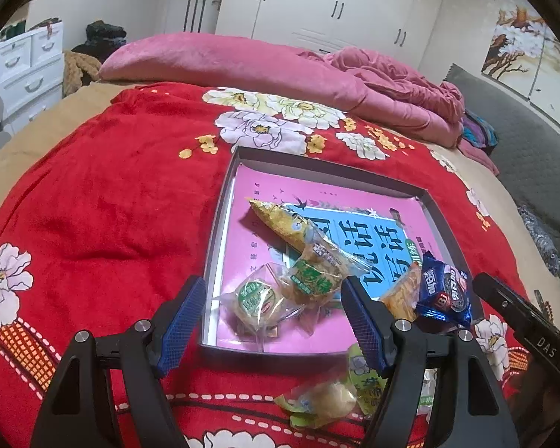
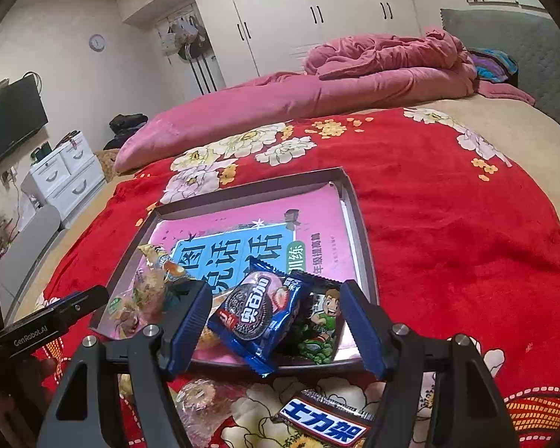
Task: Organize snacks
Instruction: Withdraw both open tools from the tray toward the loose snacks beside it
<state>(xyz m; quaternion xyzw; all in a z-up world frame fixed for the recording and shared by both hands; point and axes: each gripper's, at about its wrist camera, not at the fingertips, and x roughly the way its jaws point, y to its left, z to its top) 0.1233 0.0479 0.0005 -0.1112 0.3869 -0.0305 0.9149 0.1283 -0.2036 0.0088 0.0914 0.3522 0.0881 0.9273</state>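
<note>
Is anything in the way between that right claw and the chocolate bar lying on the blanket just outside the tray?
Nothing visible blocks it. The chocolate bar lies bare on the red blanket, on the near side of the tray rim, just below the open right claw. The blue cookie packet leans over the tray rim farther ahead, not over the bar.

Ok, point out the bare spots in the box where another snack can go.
Free: the far half of the box, over the pink book cover behind the golden cone packet. Crowded: the near edge, with the green-label cakes on the left and the blue cookie pack on the right.
</note>
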